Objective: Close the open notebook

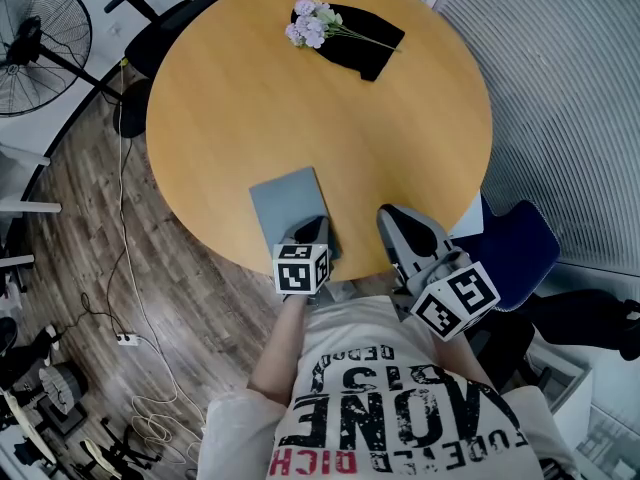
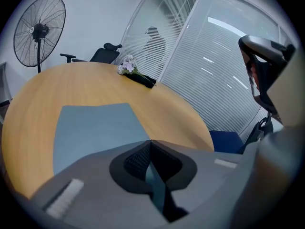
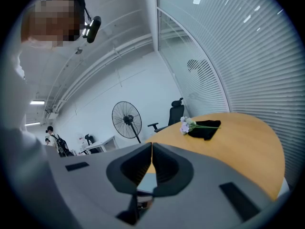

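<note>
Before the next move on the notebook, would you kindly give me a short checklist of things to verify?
1. Notebook lies flat as one grey slab, no raised cover visible: ok.
2. Left gripper jaws together at the notebook's near edge: ok.
3. Notebook cover pinched between those jaws: cannot tell.
4. Right gripper jaws together, off to the notebook's right, not touching it: ok.
5. Flowers on the black cloth lie far across the table, away from the notebook: ok.

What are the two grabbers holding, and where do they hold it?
Right gripper: nothing. Left gripper is shut at the notebook's near right corner; whether it pinches the cover there can't be told.
</note>
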{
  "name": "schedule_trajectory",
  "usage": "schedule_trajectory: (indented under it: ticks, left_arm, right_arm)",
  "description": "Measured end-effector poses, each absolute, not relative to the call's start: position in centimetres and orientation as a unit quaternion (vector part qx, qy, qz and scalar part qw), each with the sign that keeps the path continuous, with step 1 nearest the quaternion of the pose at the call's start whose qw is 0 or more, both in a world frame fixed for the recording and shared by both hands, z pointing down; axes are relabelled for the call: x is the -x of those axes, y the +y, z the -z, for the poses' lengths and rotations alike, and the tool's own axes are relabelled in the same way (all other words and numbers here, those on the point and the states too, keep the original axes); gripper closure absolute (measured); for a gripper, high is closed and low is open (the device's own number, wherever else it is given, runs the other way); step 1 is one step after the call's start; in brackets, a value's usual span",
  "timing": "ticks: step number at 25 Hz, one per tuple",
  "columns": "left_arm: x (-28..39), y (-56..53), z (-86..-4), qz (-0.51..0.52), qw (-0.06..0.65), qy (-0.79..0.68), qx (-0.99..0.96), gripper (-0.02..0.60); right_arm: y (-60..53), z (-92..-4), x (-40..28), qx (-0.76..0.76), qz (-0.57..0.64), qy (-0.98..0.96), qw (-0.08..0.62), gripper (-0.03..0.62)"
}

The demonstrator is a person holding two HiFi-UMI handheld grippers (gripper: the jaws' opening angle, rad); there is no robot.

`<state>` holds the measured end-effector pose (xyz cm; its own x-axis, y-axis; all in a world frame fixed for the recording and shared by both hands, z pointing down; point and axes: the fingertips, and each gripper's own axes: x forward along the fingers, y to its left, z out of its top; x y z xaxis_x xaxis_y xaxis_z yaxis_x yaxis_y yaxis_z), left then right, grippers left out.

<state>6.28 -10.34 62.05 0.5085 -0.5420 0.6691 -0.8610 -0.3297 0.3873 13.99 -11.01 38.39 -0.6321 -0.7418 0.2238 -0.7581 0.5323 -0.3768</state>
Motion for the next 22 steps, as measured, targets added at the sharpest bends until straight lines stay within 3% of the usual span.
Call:
schedule_trajectory:
  ticks: [11, 22]
  left_arm:
    - [-4.7, -12.3, -58.1, -0.185, 0.327, -0.479, -0.793, 0.571]
    - [-2.5, -15.0, -48.3, -0.132, 0.218, -0.518, -0.817, 0.571]
  right_arm:
    - [-10.9, -38.1, -13.8, -0.424, -0.219, -0.879, 0.014, 0.582]
    - [-10.7, -37.2, -13.7, -0.422, -0.204, -0.883, 0.009, 0.582]
